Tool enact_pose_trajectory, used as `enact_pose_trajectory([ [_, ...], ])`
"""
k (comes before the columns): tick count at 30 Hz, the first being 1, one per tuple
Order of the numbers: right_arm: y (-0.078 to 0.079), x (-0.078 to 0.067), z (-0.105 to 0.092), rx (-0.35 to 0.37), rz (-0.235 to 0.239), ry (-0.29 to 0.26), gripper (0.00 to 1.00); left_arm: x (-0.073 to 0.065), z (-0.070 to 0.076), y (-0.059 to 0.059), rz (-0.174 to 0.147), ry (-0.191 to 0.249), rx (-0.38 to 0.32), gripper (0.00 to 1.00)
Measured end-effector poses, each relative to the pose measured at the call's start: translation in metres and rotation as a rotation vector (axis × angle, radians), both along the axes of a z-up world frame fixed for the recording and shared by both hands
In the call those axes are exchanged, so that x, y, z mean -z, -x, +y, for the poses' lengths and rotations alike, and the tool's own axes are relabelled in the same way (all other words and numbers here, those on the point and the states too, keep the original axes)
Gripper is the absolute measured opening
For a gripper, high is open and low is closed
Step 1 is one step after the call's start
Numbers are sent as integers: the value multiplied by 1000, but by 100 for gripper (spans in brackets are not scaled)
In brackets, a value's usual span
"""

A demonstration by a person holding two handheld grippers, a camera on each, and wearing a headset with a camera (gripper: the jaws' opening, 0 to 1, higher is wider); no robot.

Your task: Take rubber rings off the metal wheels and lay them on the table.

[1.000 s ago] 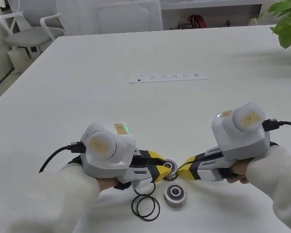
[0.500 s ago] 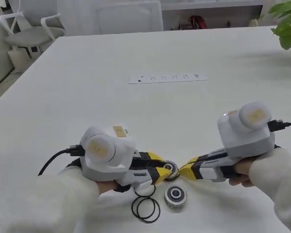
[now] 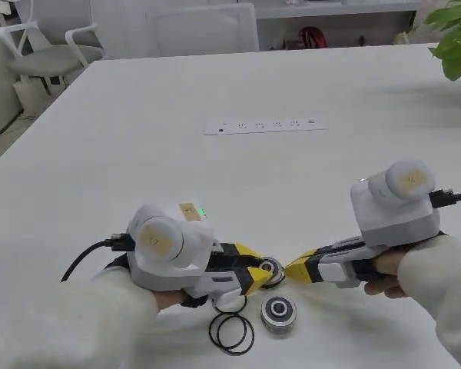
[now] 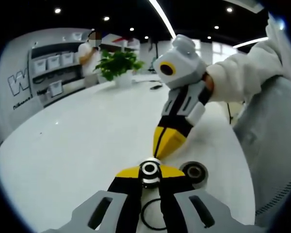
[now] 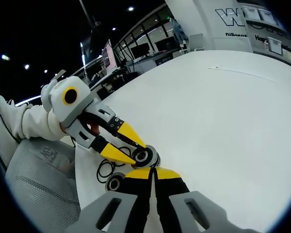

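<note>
My left gripper (image 3: 264,271) is shut on a small metal wheel (image 3: 272,268), held just above the white table (image 3: 215,184). In the left gripper view the wheel (image 4: 150,171) sits between my yellow jaw tips, hub facing the camera. My right gripper (image 3: 290,270) is shut, its yellow tips pressed against that wheel's right edge (image 5: 145,156); whether a ring is pinched I cannot tell. A second wheel (image 3: 278,310) lies flat on the table below them. Two or three black rubber rings (image 3: 230,330) lie overlapped to its left.
A white power strip (image 3: 265,123) lies mid-table. A potted plant (image 3: 457,34) stands at the far right corner, and chairs (image 3: 46,50) are beyond the far edge. In the left gripper view a person (image 4: 89,48) stands by shelves far off.
The right gripper's body has shifted slightly right and lower. Its tips stay at the wheel. The left gripper still holds the wheel in the same spot.
</note>
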State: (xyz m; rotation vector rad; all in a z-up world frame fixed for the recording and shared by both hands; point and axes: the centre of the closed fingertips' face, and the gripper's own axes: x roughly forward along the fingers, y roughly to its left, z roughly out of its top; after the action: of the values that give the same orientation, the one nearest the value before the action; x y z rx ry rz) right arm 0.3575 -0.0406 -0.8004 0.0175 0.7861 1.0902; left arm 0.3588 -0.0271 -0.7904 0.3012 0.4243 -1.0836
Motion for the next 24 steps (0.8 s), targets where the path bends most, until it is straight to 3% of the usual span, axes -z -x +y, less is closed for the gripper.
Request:
enact_pose_trajectory([
  [14, -1, -6, 2, 32, 41, -52, 0, 0, 0, 0, -4, 3, -5, 13],
  [24, -1, -8, 5, 31, 39, -47, 0, 0, -1, 0, -7, 5, -19, 13],
])
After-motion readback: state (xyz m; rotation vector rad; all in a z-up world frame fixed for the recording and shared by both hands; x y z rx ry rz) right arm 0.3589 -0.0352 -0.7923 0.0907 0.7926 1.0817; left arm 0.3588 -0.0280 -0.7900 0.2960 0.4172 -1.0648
